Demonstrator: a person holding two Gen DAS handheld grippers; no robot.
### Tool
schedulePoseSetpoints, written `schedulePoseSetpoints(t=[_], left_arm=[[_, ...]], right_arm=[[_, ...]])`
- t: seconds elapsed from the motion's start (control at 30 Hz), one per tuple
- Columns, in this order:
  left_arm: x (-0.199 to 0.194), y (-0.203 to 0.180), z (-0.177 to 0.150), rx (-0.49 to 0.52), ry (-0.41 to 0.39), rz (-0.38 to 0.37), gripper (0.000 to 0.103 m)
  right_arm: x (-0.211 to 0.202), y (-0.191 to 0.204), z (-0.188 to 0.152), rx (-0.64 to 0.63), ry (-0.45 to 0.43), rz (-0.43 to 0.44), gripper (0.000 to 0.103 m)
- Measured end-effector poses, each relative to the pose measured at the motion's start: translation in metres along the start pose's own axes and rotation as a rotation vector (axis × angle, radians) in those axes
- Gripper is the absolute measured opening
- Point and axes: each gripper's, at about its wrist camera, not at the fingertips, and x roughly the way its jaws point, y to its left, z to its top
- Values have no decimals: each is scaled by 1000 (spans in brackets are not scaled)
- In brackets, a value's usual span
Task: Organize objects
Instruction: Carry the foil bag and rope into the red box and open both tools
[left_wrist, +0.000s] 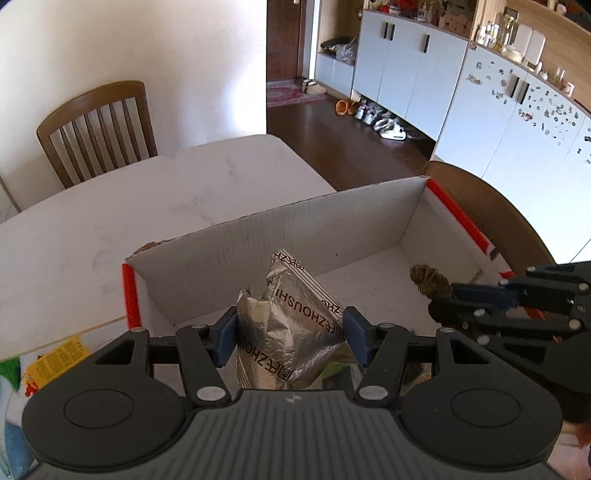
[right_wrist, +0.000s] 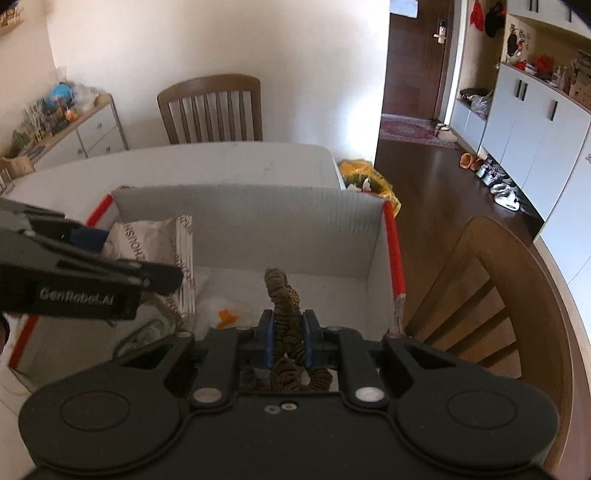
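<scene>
My left gripper (left_wrist: 290, 338) is shut on a crumpled silver foil packet (left_wrist: 291, 332) with black lettering and holds it over the near left part of an open white cardboard box (left_wrist: 295, 225) with red edges. My right gripper (right_wrist: 288, 339) is shut on a brown leopard-print scrunchie (right_wrist: 282, 295) and holds it over the box's right side (right_wrist: 376, 251). The scrunchie (left_wrist: 428, 280) and right gripper (left_wrist: 443, 299) show at the right in the left wrist view. The packet (right_wrist: 155, 240) and left gripper (right_wrist: 96, 240) show at the left in the right wrist view.
The box stands on a white table (left_wrist: 147, 206). Inside it lie a white and orange item (right_wrist: 229, 310) and a clear wrapped item (right_wrist: 144, 336). Wooden chairs stand at the far side (right_wrist: 214, 107) and at the right (right_wrist: 491, 295). A yellow paper (left_wrist: 55, 360) lies left of the box.
</scene>
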Motion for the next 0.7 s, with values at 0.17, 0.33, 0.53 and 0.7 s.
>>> schedulePoseSetpoints(t=[0.17, 0.33, 0.53, 0.7], left_arm=[[20, 4, 3, -27, 37, -8, 59], [28, -1, 1, -18, 52, -17, 59], [40, -3, -1, -27, 88, -28, 60], [43, -1, -2, -39, 95, -27, 62]], right_arm=[[13, 2, 0, -34, 37, 1, 14], [22, 7, -4, -74, 71, 14, 14], [29, 8, -11, -97, 120, 28, 15], [28, 8, -13, -99, 128, 42, 21]])
